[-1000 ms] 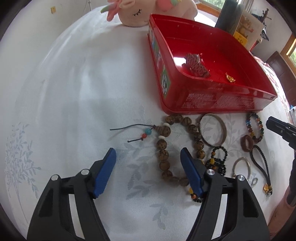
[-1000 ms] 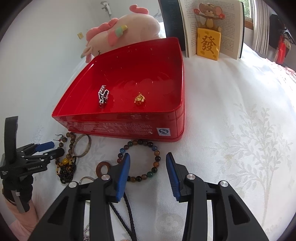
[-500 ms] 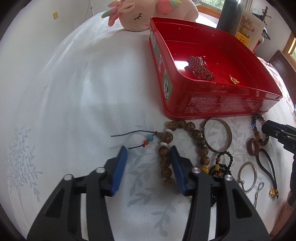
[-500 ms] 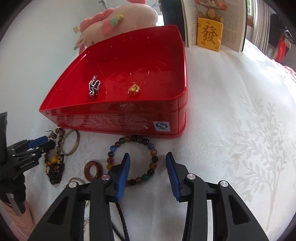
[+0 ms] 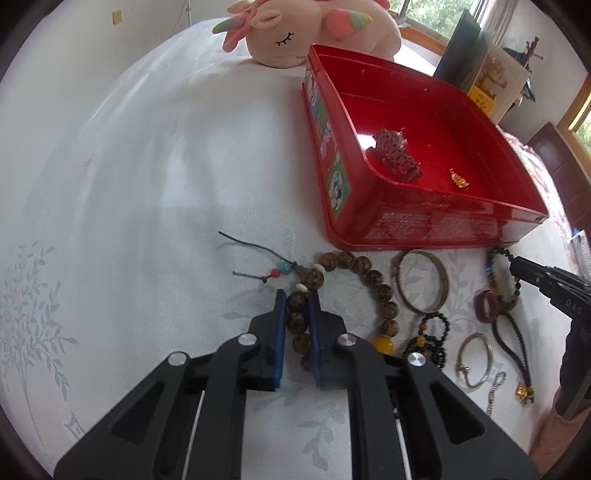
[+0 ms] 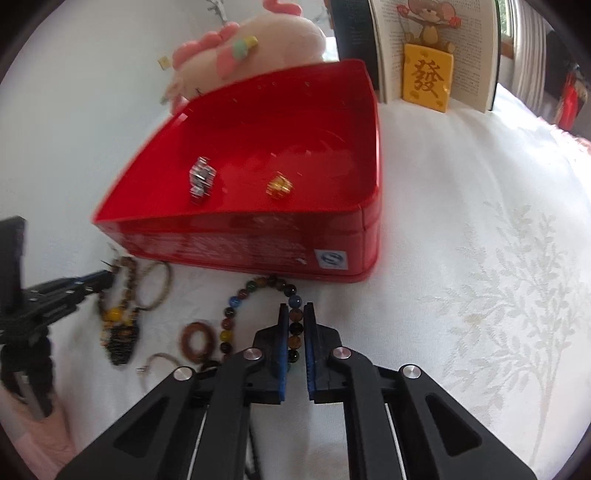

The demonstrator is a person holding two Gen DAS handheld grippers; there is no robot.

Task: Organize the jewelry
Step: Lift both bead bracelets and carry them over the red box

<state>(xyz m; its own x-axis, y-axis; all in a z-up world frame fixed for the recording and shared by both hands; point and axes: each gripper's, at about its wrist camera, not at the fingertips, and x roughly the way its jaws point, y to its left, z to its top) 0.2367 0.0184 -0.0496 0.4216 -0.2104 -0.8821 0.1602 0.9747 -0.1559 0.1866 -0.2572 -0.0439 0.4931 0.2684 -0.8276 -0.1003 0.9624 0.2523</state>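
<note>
Both grippers down on the cloth, each with jaws just closed in on a bracelet. Left gripper [image 5: 297, 295] pinches the near side of the brown wooden bead bracelet [image 5: 373, 277], beads caught between the blue pads, rest of the loop lying flat on the white tablecloth [image 5: 129, 184]. Right gripper [image 6: 296, 308] pinches the multicolour bead bracelet [image 6: 236, 306] on its right side, loop on the cloth too, just in front of the tin. Neither looks lifted yet, I'd say. Still loose between the two: bronze bangle [image 5: 421, 280], brown ring [image 5: 487, 306], black bead bracelet with yellow bead [image 5: 428, 339], thin silver bangle [image 5: 474, 360], black cord with gold charm [image 5: 511, 343], and a small chain piece. Further back, the red tin [image 5: 461, 225] holds only two items: metal watch band [image 5: 397, 153] and small gold charm [image 5: 459, 181]. So early stage, most of the jewelry left to move. Pink plush [image 5: 295, 26] and open book [image 6: 436, 44] behind the tin.
</note>
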